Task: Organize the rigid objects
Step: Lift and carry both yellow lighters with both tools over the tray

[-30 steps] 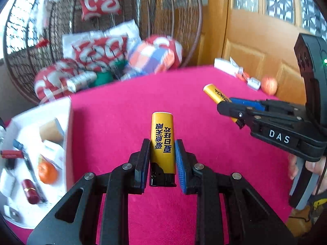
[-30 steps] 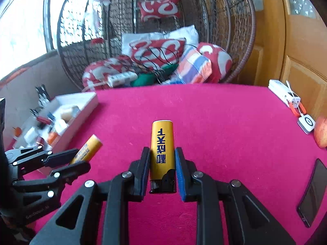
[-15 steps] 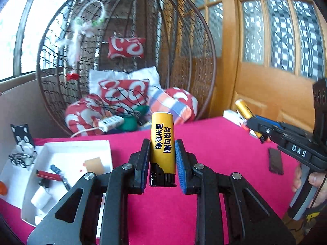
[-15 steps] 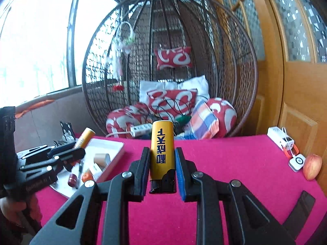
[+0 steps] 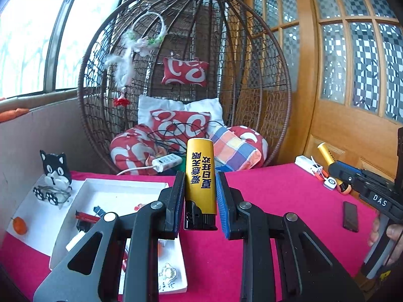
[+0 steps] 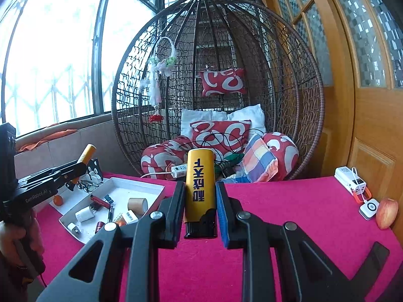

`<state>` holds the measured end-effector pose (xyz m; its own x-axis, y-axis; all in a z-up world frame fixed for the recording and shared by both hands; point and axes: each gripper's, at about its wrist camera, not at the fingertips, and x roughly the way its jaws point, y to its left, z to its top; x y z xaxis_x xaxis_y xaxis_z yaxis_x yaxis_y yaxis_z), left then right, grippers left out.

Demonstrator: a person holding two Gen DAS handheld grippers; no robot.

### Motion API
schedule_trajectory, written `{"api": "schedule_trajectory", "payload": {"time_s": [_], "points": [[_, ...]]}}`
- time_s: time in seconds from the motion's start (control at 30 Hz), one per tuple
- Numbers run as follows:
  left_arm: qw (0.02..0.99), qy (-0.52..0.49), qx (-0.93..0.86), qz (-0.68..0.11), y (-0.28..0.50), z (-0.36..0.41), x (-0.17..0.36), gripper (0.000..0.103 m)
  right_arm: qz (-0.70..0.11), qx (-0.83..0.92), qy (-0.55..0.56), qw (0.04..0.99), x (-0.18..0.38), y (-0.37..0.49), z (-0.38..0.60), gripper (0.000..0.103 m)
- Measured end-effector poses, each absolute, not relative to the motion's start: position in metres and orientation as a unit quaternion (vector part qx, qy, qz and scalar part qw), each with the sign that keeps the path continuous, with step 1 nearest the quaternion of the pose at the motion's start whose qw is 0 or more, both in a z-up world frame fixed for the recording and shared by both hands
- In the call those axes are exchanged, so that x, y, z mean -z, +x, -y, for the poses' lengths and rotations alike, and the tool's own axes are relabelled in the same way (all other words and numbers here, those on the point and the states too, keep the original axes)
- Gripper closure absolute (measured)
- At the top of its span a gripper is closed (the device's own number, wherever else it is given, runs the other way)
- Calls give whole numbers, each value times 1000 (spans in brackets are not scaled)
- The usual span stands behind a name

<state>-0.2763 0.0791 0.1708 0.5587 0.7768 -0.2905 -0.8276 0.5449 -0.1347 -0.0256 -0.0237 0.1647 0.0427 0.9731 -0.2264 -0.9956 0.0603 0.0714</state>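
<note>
Jaws of both grippers, left [image 5: 199,201] and right [image 6: 200,206], stayed clamped on yellow lighters [image 5: 200,176], now lifted clear of the tabletop [image 6: 289,214], seemingly bound for the tray [image 5: 110,188] at left.

A magenta-clothed table [image 6: 289,214] carries a white tray [image 6: 141,185] at nine o'clock, a white power bank [image 6: 348,178], a small white device [image 6: 369,209] and an apple [image 6: 386,212] at three o'clock, and a black phone [image 5: 350,216].
</note>
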Motion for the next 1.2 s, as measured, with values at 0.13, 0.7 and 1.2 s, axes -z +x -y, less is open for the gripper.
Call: {"api": "schedule_trajectory", "payload": {"time_s": [0.13,0.7,1.2], "points": [[871,-133,-464,-95,-284,-80,-169,80,-106,-687,-56,717,-167,-31,22,80],[848,-157,-500,-76,-332,-92,-165,80,-98,-716,-72,687,-177,-58,0,80],[818,-165,-547,-63,-392,-116,-173,80,-75,-757,-99,642,-194,-110,-41,80]]}}
